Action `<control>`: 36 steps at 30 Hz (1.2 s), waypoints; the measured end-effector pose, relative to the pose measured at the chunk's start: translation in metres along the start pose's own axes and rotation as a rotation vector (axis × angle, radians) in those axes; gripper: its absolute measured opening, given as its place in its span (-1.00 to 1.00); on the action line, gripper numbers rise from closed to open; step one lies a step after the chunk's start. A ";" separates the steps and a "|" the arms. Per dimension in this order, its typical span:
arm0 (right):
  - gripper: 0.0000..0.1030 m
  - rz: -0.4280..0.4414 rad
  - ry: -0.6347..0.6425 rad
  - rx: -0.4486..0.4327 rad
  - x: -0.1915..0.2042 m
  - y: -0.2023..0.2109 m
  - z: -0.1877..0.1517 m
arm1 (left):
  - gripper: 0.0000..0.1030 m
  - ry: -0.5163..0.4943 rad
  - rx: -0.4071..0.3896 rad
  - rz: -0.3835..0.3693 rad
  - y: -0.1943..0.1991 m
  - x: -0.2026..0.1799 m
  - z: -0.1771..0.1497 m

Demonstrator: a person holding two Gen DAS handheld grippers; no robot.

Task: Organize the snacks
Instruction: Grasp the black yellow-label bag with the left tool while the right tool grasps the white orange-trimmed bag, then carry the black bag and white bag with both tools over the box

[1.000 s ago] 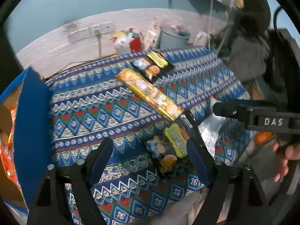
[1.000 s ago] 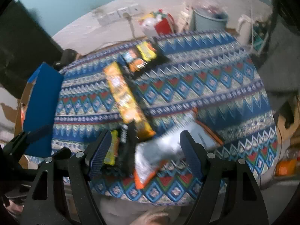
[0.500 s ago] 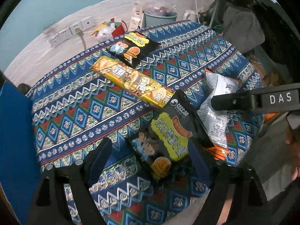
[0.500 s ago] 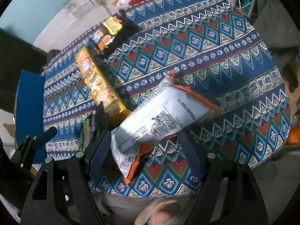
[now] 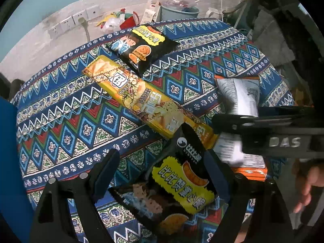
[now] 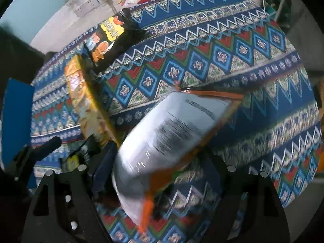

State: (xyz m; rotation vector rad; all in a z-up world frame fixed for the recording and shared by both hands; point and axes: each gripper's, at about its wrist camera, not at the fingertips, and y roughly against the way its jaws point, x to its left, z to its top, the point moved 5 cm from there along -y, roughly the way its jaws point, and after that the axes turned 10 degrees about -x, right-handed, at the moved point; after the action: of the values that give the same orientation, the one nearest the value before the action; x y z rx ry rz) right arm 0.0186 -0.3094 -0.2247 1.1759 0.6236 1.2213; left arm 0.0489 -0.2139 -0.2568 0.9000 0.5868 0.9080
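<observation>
A black and yellow snack bag lies between the fingers of my open left gripper at the table's near edge. A long yellow cracker pack lies diagonally beyond it, also in the right wrist view. A second black snack bag lies at the far side and shows in the right wrist view too. A silver and orange bag lies between the fingers of my open right gripper; it shows in the left wrist view under that gripper.
The round table wears a blue patterned cloth. A blue box flap stands at the left, also in the right wrist view. Wall sockets, a grey bin and clutter lie beyond the table.
Both grippers have moved down and closer to the table. The black and yellow bag now sits deeper between the left fingers, and the silver bag deeper between the right fingers.
</observation>
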 end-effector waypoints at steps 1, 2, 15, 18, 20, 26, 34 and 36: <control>0.56 -0.009 0.015 -0.001 0.000 -0.004 0.001 | 0.67 0.004 -0.001 -0.002 0.000 0.000 0.000; 0.56 -0.018 0.029 0.001 0.000 -0.007 0.001 | 0.67 0.005 0.000 -0.005 0.000 0.001 0.001; -0.31 -0.027 0.201 -0.077 0.007 0.005 0.019 | 0.67 0.006 -0.004 -0.197 0.022 0.007 0.006; -0.36 -0.022 0.205 -0.089 0.007 0.014 0.023 | 0.68 -0.013 0.014 -0.235 0.025 0.008 0.002; -0.36 -0.006 0.195 -0.091 0.002 0.023 0.024 | 0.68 -0.031 0.025 -0.242 0.026 0.007 -0.002; -0.37 0.006 0.225 -0.112 0.003 0.043 0.022 | 0.68 -0.107 0.055 -0.252 0.022 -0.002 -0.020; -0.37 0.027 0.206 -0.122 0.013 0.047 0.019 | 0.72 -0.245 0.067 -0.148 0.005 -0.020 -0.029; -0.37 0.033 0.201 -0.128 0.011 0.050 0.019 | 0.72 -0.234 0.074 -0.141 0.001 -0.021 -0.030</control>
State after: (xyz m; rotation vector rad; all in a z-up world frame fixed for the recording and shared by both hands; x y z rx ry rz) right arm 0.0192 -0.3103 -0.1700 0.9675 0.6671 1.3984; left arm 0.0156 -0.2193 -0.2701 1.0026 0.4772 0.6463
